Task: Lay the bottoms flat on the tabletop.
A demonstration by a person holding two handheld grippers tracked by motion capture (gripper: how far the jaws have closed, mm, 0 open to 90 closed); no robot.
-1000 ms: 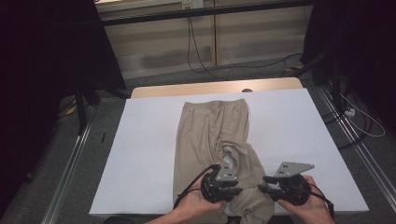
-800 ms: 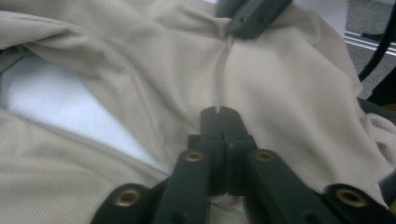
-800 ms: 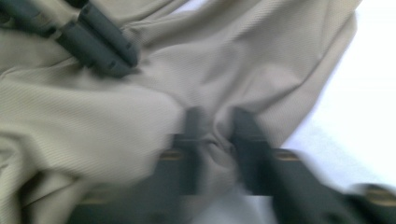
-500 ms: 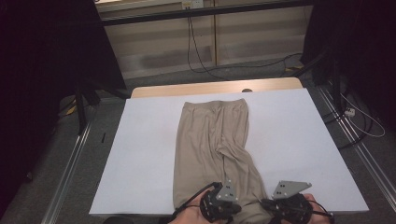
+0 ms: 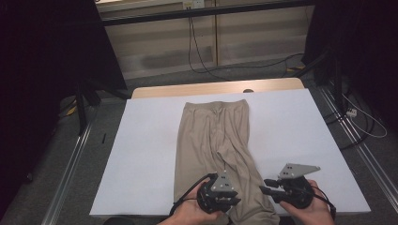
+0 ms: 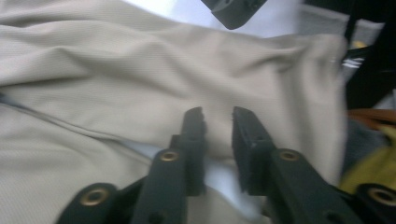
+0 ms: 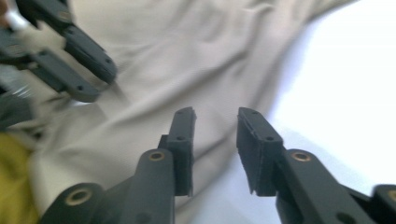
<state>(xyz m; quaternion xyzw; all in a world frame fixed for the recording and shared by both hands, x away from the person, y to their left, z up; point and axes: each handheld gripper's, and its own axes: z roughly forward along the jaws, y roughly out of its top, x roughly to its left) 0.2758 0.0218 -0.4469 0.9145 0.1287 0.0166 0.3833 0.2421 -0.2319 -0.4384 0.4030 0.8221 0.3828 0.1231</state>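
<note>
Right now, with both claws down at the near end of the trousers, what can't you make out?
- Trouser hems: high view, covered by the left claw and cut off by the bottom edge.
- Cloth under the left claw: left gripper view, blurred; a pinch can't be confirmed.
- Yellow shape: right gripper view, blurred and cut off at the corner.

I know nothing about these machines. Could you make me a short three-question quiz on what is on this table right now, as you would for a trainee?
1. True or false: the beige trousers lie on a white sheet.
2. Which end of the trousers is nearest the two grippers: A the waistband, B the leg ends?
3. What shows in the gap between the left gripper tips?

Key
1. True.
2. B; the left gripper and the right gripper are at the near edge.
3. Beige cloth; the jaws stand apart, having just opened.
</note>
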